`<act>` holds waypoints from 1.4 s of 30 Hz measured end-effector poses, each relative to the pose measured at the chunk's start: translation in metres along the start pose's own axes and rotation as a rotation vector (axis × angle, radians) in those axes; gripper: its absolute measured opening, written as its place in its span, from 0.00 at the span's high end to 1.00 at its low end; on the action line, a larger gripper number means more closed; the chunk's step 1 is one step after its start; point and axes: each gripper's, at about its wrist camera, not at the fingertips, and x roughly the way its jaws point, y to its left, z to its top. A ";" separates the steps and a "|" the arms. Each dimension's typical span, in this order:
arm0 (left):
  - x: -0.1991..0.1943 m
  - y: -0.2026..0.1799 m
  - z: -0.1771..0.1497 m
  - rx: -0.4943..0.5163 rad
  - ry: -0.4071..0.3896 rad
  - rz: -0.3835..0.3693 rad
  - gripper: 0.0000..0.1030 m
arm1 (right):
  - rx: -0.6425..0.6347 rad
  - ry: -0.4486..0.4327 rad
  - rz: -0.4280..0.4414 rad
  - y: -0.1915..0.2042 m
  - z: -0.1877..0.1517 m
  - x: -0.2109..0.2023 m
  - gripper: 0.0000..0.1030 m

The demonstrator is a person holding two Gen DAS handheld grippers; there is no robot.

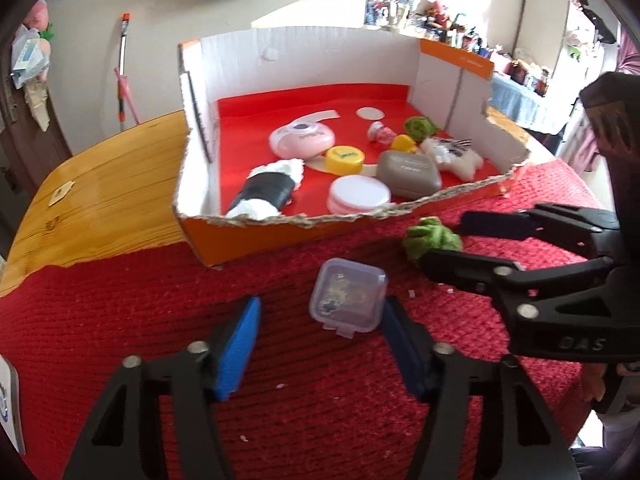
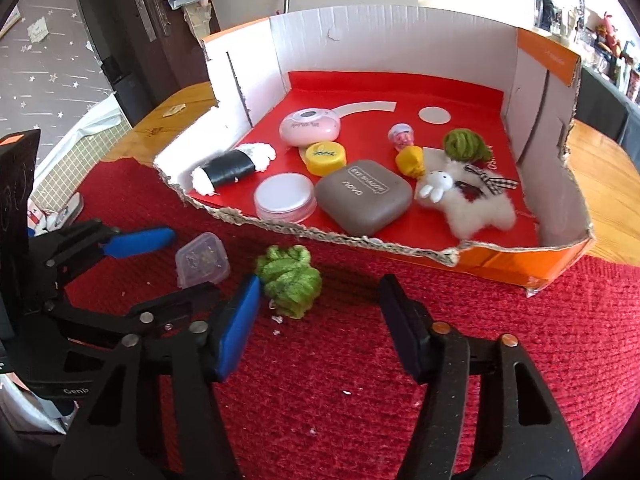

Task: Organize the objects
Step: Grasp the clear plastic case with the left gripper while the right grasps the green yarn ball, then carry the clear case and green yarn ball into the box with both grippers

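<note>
A small clear plastic box (image 1: 347,300) (image 2: 202,260) lies on the red knitted cloth (image 1: 160,320), in front of the torn orange cardboard box (image 1: 248,246) (image 2: 504,262). My left gripper (image 1: 320,308) (image 2: 194,260) is open around it; the right pad (image 1: 396,332) touches its edge and the left pad stands apart. A green yarn ball (image 2: 289,280) (image 1: 432,238) lies to its right. My right gripper (image 2: 320,284) (image 1: 444,240) is open around the ball, which rests against the left blue pad (image 2: 238,320).
In the cardboard box lie a grey eye-shadow case (image 2: 364,196), a white plush animal (image 2: 472,204), another green yarn ball (image 2: 464,144), a yellow lid (image 2: 325,156), a pink case (image 2: 308,126) and a black-and-white roll (image 2: 232,166). Bare wooden table (image 1: 112,168) shows on the left.
</note>
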 end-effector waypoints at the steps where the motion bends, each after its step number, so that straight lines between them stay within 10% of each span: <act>1: -0.001 -0.001 -0.001 0.000 -0.004 -0.023 0.57 | 0.000 -0.001 0.018 0.001 -0.001 0.000 0.66; 7: -0.009 -0.003 -0.003 -0.023 -0.027 -0.127 0.64 | -0.032 -0.026 0.069 0.009 -0.007 -0.008 0.76; 42: -0.073 -0.039 -0.005 -0.003 -0.138 -0.099 0.64 | 0.025 -0.136 0.068 0.003 -0.027 -0.080 0.76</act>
